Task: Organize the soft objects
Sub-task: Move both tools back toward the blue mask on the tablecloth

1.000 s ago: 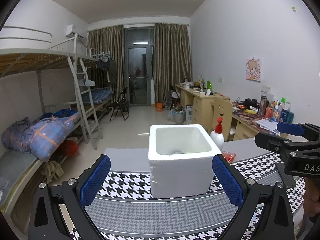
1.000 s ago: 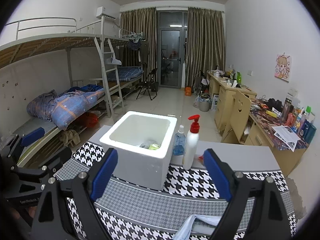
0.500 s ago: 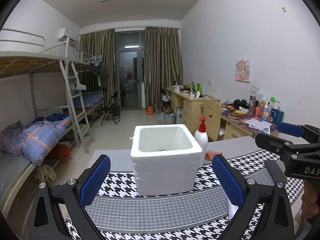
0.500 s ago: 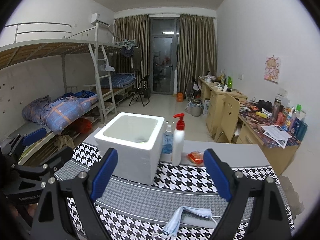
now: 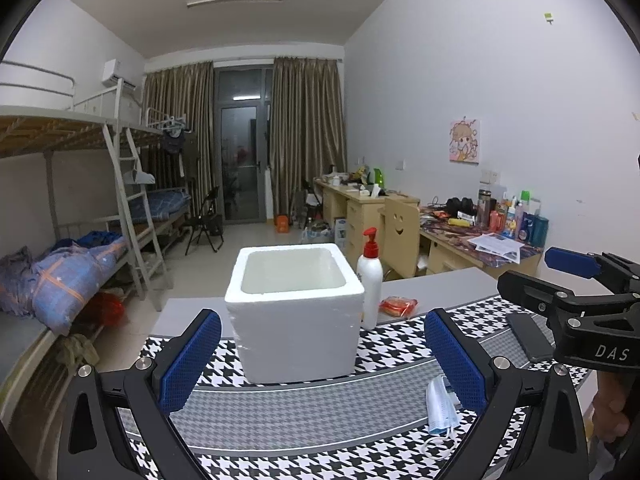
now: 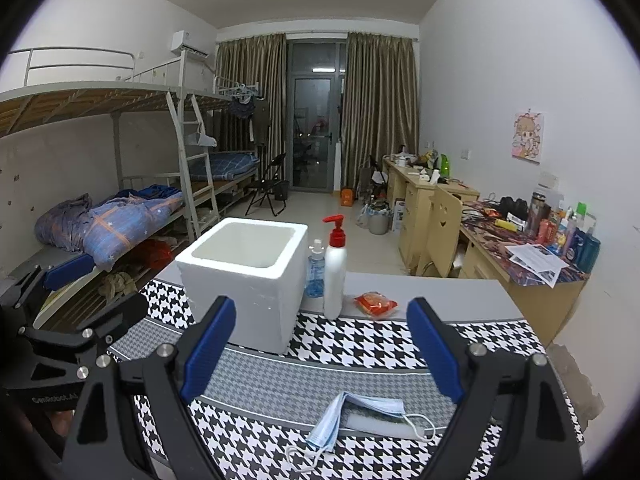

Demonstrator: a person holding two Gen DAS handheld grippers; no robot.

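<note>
Both grippers hover level, pointing forward, jaws spread wide and holding nothing — the left gripper (image 5: pixel 322 354) with its blue pads (image 5: pixel 190 360) well apart, the right gripper (image 6: pixel 320 350) likewise. Each shows at the edge of the other's view, side by side — the person's right hand (image 5: pixel 610 410) wraps the handle
</note>
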